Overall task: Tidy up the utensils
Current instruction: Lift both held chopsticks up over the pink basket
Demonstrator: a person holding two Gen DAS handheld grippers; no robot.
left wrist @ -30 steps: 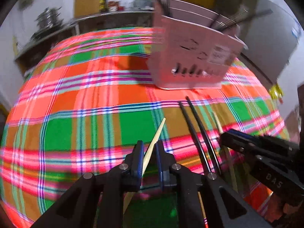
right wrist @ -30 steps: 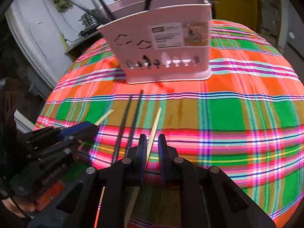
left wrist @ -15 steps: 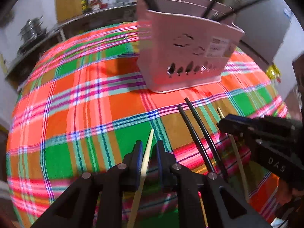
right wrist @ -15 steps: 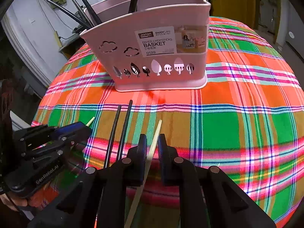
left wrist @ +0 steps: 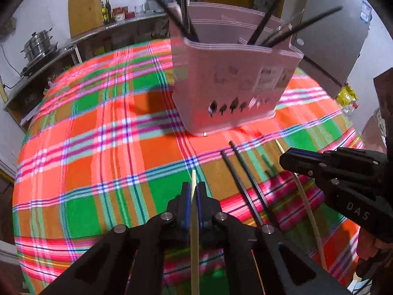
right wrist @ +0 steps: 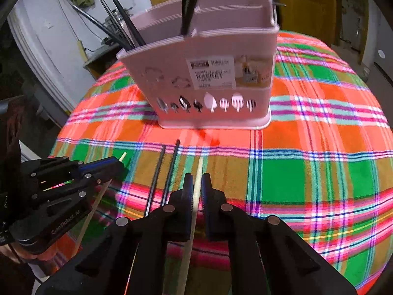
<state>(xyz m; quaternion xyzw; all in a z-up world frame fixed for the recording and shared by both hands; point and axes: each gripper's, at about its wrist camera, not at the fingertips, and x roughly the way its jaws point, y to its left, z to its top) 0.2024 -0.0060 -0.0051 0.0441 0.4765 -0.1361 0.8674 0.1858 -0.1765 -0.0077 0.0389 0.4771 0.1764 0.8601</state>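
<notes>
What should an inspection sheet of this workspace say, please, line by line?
Surface: plaid tablecloth, covering the table.
Job's things: pink basket upright, black chopsticks standing inside; two loose black chopsticks lying on the cloth.
Clutter: nothing seen.
Grippers: left tongs shut on a pale chopstick; right tongs closing around a second pale chopstick.
Cables: thin cord on the white wall.
Surroundings: steel pots on a shelf; yellow door.
</notes>
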